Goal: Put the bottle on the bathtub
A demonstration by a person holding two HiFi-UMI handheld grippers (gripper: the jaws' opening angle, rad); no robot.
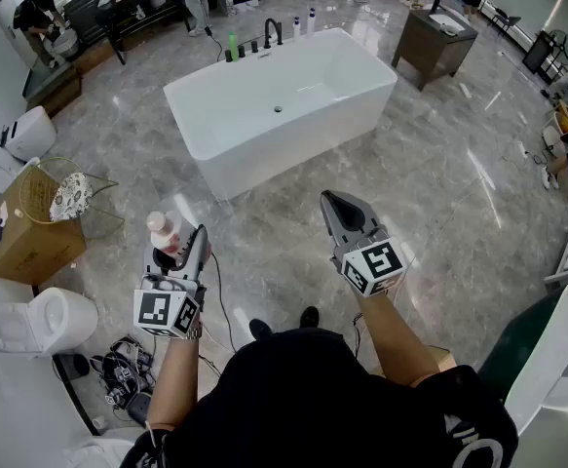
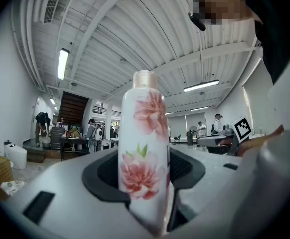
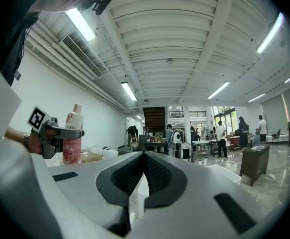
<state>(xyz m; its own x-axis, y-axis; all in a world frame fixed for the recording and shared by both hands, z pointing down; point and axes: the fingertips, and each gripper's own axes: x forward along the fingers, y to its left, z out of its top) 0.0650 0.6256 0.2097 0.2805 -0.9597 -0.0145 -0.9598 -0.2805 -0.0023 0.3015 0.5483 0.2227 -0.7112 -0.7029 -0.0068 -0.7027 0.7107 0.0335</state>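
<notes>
One white rectangular bathtub (image 1: pixel 293 146) stood far ahead. Two grippers were near. The left gripper (image 1: pixel 179 244) had its jaws clamped on one white, pink-flowered bottle (image 2: pixel 145 148), upright and well apart from the tub. The right gripper (image 1: pixel 334 203) had its jaws closed together on nothing.

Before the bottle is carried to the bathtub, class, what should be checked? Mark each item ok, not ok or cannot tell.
1. Bottle clamped in left gripper: ok.
2. Bottle upright, cap up: ok.
3. Cap screwed tight: cannot tell.
4. Right gripper empty, jaws together: ok.
5. Bathtub within reach: not ok, it stands well ahead.
6. Bare stretch on bathtub rim: ok, near side.
</notes>
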